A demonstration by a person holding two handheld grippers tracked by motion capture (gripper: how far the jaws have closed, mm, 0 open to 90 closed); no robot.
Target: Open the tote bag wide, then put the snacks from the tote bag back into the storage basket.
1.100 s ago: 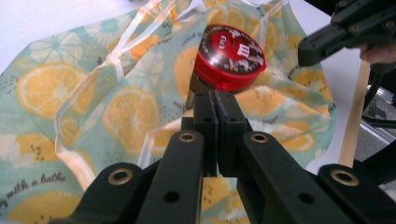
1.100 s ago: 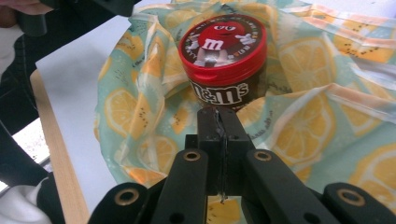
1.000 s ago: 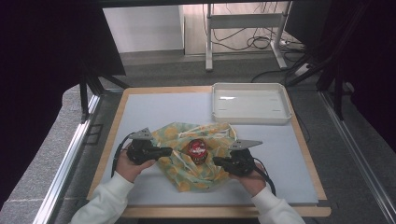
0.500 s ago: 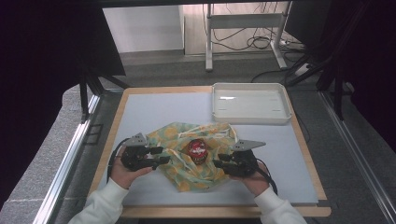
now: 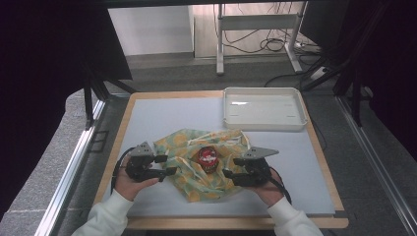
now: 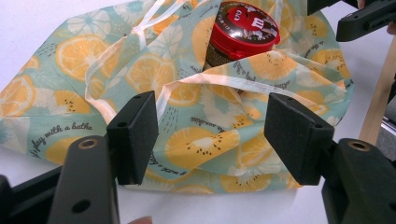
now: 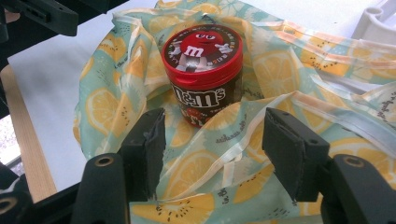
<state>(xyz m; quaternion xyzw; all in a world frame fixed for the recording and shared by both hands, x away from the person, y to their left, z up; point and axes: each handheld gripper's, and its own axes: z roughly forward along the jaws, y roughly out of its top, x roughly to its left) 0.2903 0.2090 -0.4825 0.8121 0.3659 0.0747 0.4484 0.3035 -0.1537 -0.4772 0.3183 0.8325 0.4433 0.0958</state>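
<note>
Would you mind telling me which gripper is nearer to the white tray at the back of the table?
Right. The right gripper sits in front of the white tray, toward its left end; the left gripper lies farther left, beyond the red-lidded jar.

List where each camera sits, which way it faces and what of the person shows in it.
High view: above the person's side, facing forward and down on the table; forearms, left gripper, right gripper.
Left gripper view: on the left gripper, facing the lemon cloth; open jaws.
Right gripper view: on the right gripper, facing the candy jar; open jaws.
Shared: all three show cloth and jar.
</note>
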